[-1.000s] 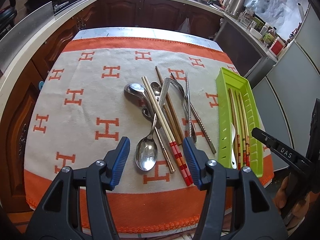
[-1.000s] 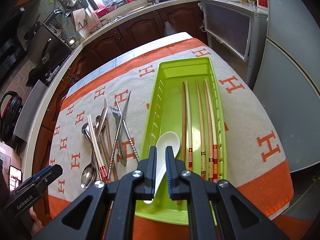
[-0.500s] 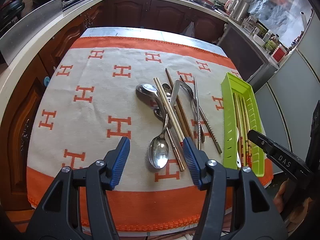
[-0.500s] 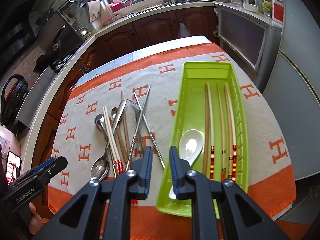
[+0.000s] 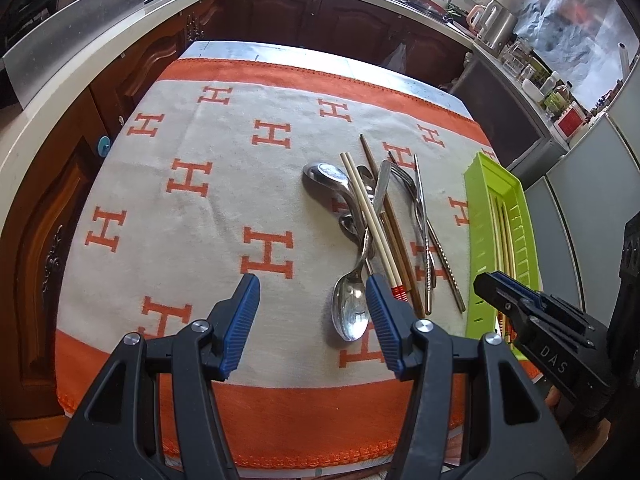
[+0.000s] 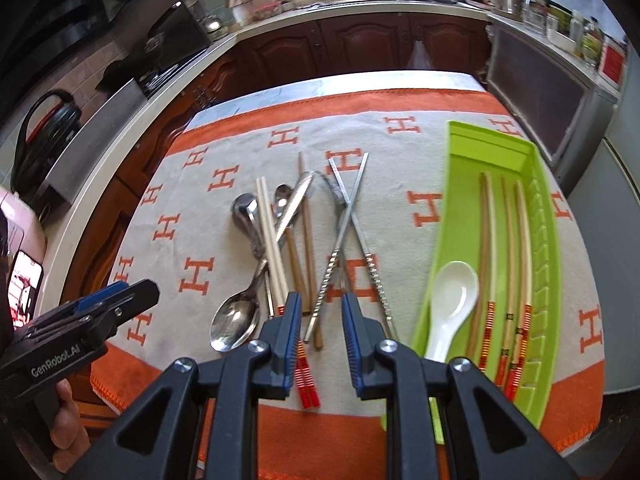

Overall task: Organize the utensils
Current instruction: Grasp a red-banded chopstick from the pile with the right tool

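Two grippers hang over a tangled pile of utensils (image 6: 296, 248) on the orange-and-grey cloth (image 5: 200, 208), beside the green tray (image 6: 536, 208). Left gripper (image 5: 312, 316) is half open and empty; right gripper (image 6: 318, 332) slightly parted, holding nothing. Lifting one crossed chopstick could drag its neighbours astray.

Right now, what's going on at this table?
A person is sorting utensils into a green tray. The tray already holds a white spoon and several chopsticks. A pile of spoons, chopsticks and a fork lies on the cloth. Both the left gripper and the right gripper are empty, the right one hovering over the pile's near end.
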The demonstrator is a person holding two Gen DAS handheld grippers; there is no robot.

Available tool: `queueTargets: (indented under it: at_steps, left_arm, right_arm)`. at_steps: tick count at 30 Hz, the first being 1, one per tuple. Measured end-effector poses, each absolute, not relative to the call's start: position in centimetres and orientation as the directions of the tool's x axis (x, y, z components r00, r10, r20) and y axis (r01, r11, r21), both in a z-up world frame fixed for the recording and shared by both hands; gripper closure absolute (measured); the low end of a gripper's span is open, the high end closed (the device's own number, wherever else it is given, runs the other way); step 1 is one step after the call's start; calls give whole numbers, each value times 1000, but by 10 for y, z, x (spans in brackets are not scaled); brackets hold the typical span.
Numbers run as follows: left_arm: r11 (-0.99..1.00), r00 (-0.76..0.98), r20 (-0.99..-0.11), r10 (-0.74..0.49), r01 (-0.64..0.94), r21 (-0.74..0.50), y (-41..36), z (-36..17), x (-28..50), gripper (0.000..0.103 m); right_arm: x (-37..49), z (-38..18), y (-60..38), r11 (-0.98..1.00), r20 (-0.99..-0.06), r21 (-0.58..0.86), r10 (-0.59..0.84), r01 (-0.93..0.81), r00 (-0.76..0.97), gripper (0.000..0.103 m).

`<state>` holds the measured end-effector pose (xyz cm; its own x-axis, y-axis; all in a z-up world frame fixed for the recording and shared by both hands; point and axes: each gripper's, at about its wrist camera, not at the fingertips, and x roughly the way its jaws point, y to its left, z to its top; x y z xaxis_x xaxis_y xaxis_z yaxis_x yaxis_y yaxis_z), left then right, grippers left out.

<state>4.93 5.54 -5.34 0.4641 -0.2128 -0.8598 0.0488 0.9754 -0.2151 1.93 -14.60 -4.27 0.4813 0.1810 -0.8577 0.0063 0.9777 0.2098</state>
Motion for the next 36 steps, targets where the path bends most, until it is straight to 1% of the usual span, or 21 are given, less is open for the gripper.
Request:
queueTargets:
  at_steps: [7,14,26,31,36]
  left_arm:
    - [976,443,-872,-209,39,-215,58,-66,58,51]
    - [976,417,-885,-207,21,-218,60,-79,68,51]
    - [974,387,-897,-216,18,-226,57,-93,79,51]
    - [973,385,-897,-218,19,-228,57,-94,80,51]
    - [961,370,-889,-269,46,-271,47,-96,90,51]
  right_arm:
    - [40,-70,-126,971,-890,227,238,-75,389,82]
    - [51,-94,-117,969,-914,216,244,-118,325,83]
    - [55,-97,-106,960,-915,198,253,-196,315,84]
    - [51,-98,-106,955,-916,212,268,-209,297,84]
    - [44,-100,-108,949,-917,242,292,-204,272,84]
